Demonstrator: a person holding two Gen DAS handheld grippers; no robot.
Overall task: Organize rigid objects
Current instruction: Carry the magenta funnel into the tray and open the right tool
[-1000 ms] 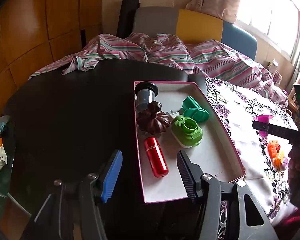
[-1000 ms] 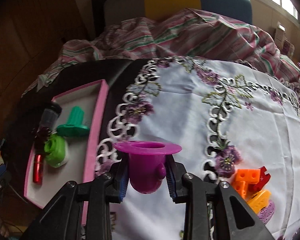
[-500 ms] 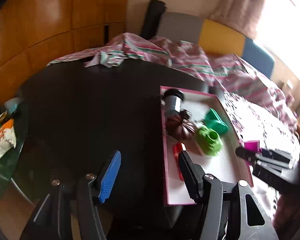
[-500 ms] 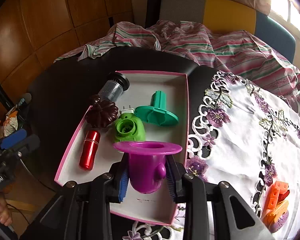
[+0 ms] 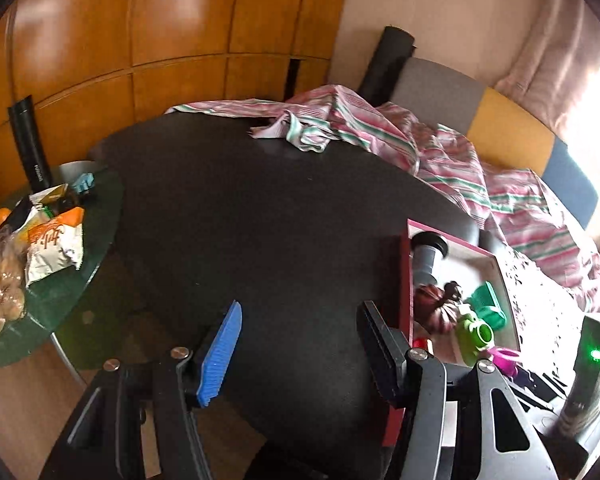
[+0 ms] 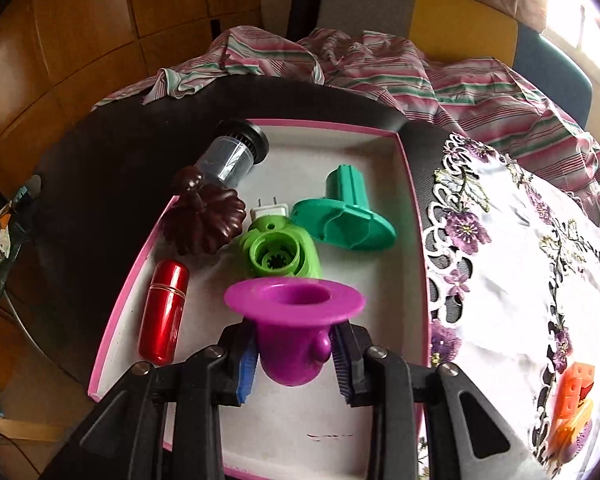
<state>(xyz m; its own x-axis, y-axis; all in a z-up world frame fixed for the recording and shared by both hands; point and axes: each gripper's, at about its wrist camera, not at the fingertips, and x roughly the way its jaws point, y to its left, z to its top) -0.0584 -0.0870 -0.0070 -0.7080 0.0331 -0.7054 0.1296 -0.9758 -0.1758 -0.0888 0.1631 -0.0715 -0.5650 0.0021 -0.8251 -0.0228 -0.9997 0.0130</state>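
My right claw [image 6: 294, 364] is clamped on a purple flanged cup [image 6: 294, 322], pads pressing its rounded body from both sides, wide rim facing up. I hold it over the near half of a pink-edged shallow box [image 6: 414, 216] that sits on a dark round table [image 6: 100, 168].

The right wrist view shows the box's contents plainly: a red metal capsule [image 6: 164, 312] along the left wall, a dark brown pumpkin-shaped piece [image 6: 204, 224] beyond it, a clear cylinder with a black cap [image 6: 234, 156] in the far left corner, a lime green round part [image 6: 278, 254] in the middle with a small white plug [image 6: 269, 211] just behind it, and a teal flanged piece [image 6: 346, 216] to its right. Right of the box lies a white embroidered cloth [image 6: 512, 280], with orange blocks [image 6: 574, 388] near its right edge.

My left claw [image 5: 300, 344] appears only in the left wrist view: half open, holding nothing, over bare table well left of the box. That view also shows a green side table [image 5: 80, 280] with snack packets [image 5: 52, 240] at far left. There the box is cut off and blurred, and the purple cup is probably the small magenta shape at its near end.
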